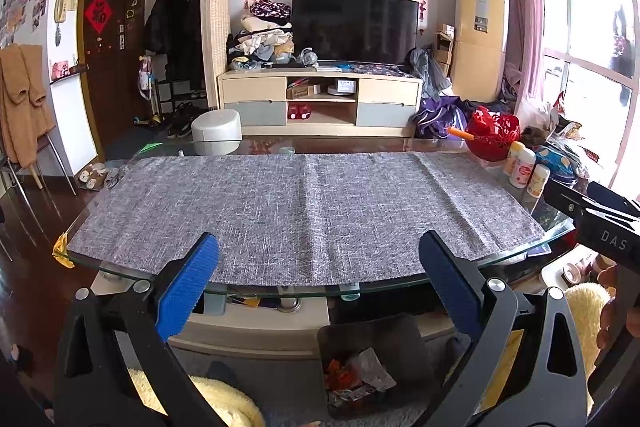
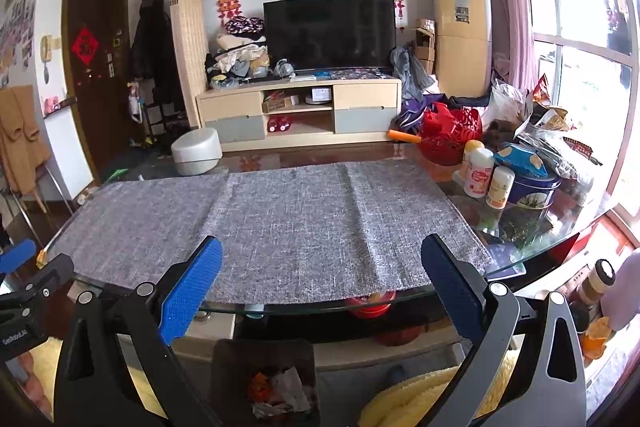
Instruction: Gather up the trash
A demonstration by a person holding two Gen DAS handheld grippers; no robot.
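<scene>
my left gripper [image 1: 318, 255] and right gripper [image 2: 322, 257] both gape wide, holding nothing, above the trash bin [image 1: 372, 367] beside the counter [image 1: 120, 267].

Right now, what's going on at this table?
A person holds a two-finger gripper in each hand in front of a glass table. The left gripper and right gripper are both open and hold nothing. The grey cloth on the table shows no litter. A dark bin on the floor below already holds crumpled wrappers. Bottles and a red basket sit at the table's right end.
</scene>
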